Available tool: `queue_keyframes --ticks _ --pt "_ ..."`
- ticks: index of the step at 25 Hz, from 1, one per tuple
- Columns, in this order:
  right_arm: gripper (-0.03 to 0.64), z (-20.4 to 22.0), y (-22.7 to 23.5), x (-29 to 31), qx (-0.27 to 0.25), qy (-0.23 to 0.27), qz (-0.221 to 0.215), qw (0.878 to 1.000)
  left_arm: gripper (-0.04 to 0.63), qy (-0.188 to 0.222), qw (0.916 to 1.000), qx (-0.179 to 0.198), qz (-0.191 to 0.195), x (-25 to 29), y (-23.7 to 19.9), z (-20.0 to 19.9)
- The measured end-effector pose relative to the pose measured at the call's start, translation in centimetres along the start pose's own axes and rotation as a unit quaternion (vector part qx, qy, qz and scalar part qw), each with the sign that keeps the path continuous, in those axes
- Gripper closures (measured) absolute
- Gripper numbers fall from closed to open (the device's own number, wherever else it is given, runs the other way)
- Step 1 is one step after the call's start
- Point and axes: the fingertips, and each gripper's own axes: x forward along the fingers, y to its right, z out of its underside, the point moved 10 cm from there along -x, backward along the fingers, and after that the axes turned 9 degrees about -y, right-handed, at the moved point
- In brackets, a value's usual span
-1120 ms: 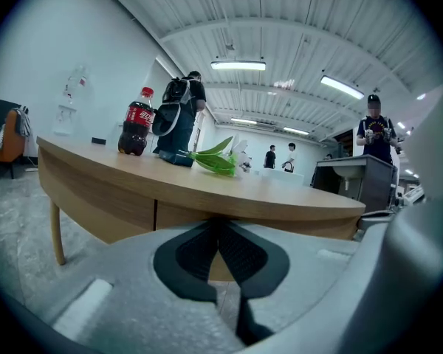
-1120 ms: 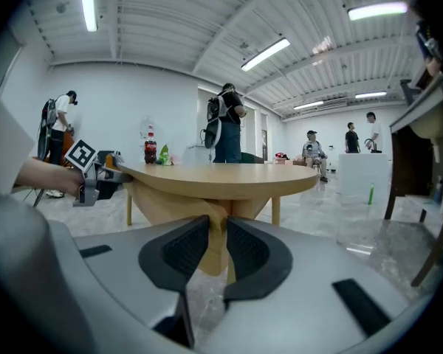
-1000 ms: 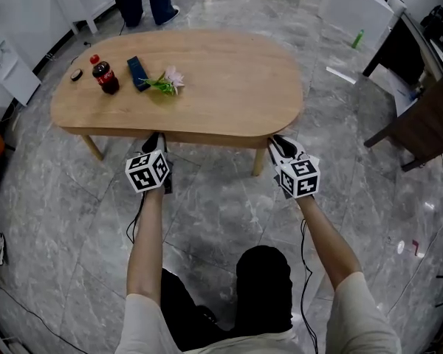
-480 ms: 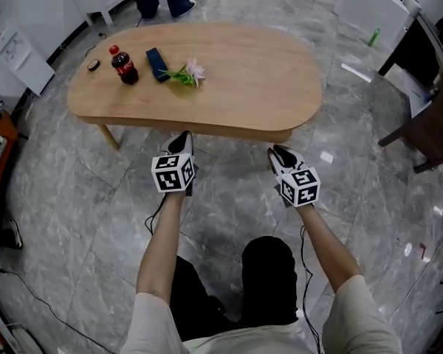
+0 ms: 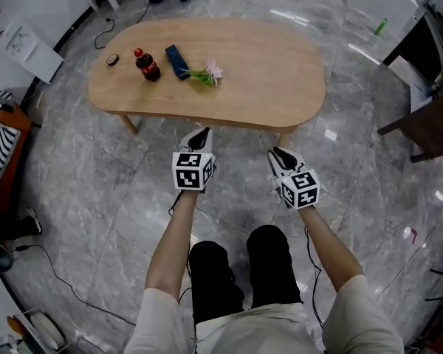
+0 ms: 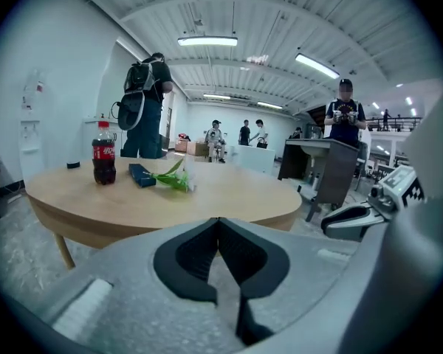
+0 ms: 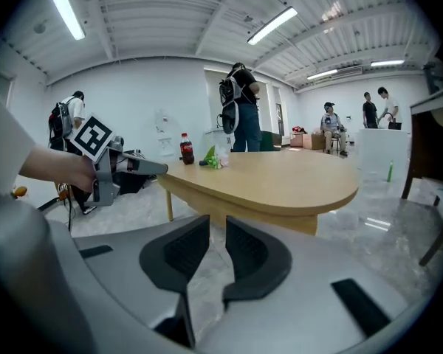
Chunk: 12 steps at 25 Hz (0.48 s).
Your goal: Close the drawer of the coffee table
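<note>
Head view | L hand-held gripper (image 5: 201,133) clenched | R hand-held gripper (image 5: 275,153) ajar | arms (image 5: 174,234) fwd

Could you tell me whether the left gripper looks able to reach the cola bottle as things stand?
Probably not: the left gripper hangs short of the coffee table, and the cola bottle stands in from its edge. Nothing blocks the way.

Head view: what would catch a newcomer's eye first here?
The oval light-wood coffee table fills the upper middle, standing on a glossy grey marble floor. At its left end sit a red-capped cola bottle, a dark blue flat box and a pink flower with green stem. Nearer, the left gripper and right gripper, each bearing a black-and-white marker cube, point toward the table's near edge, holding nothing.
</note>
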Motion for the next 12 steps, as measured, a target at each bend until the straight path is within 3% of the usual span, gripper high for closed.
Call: queue_keyframes --ticks 7,12 --pt "0.538 -8.2 -3.1 -8.7 0.027 -0.003 -0.002 1.000 0.586 -0.026 0.9987 -0.040 0.019 -8.3 2.4 -6.3" --pt "0.543 -13.4 -5.1 -14.6 0.053 -0.020 0.014 0.998 0.586 -0.053 0.9979 -0.026 0.025 -14.4 5.4 -11.8"
